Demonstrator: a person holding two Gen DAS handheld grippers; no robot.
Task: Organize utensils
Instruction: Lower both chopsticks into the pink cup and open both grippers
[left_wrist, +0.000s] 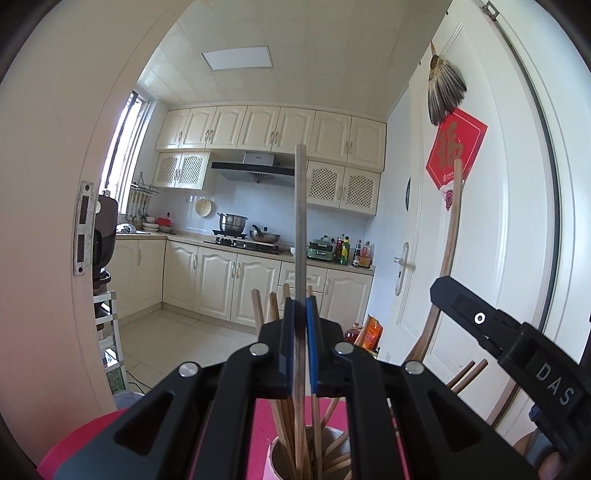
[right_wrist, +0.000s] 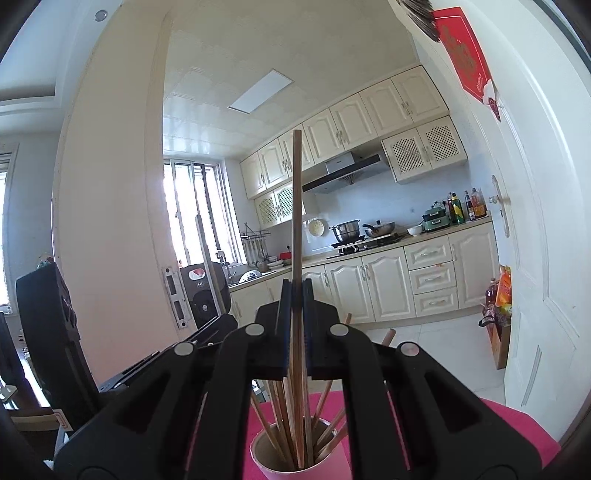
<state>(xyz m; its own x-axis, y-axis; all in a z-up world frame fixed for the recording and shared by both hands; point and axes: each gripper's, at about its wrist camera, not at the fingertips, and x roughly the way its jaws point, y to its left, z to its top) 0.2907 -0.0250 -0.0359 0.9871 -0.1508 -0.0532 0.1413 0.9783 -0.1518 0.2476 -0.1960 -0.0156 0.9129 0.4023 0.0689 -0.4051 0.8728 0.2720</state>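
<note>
Through my left wrist camera, my left gripper (left_wrist: 300, 314) is clenching a single grey-brown chopstick (left_wrist: 300, 221) that is standing nearly upright between the blue pads, its top reaching up in front of the range hood (left_wrist: 255, 170). Its lower end is running down behind my own black linkage toward the pink cup (left_wrist: 275, 461), and the cup's base is being cut off by the bottom edge, so I cannot tell whether the tip is touching inside. More wooden chopsticks are fanning out of that cup, partly hidden by my jaws. My right gripper's body is crossing the lower right corner, holding a brown chopstick (left_wrist: 453, 221) upright before the white door (left_wrist: 498, 221), just beside me. The pink tabletop (left_wrist: 74, 443) is showing only at the lower left. Through my right wrist camera, my right gripper (right_wrist: 294, 310) is pinching its brown chopstick (right_wrist: 296, 206) tight, upright above the cup (right_wrist: 266, 465), whose rim is lying right under the jaws. The tip is getting lost among the other chopsticks there. The black bulk at the far left is my left gripper, close alongside and mostly cut off. Ahead, the kitchen floor (right_wrist: 424, 339) is lying open.
</note>
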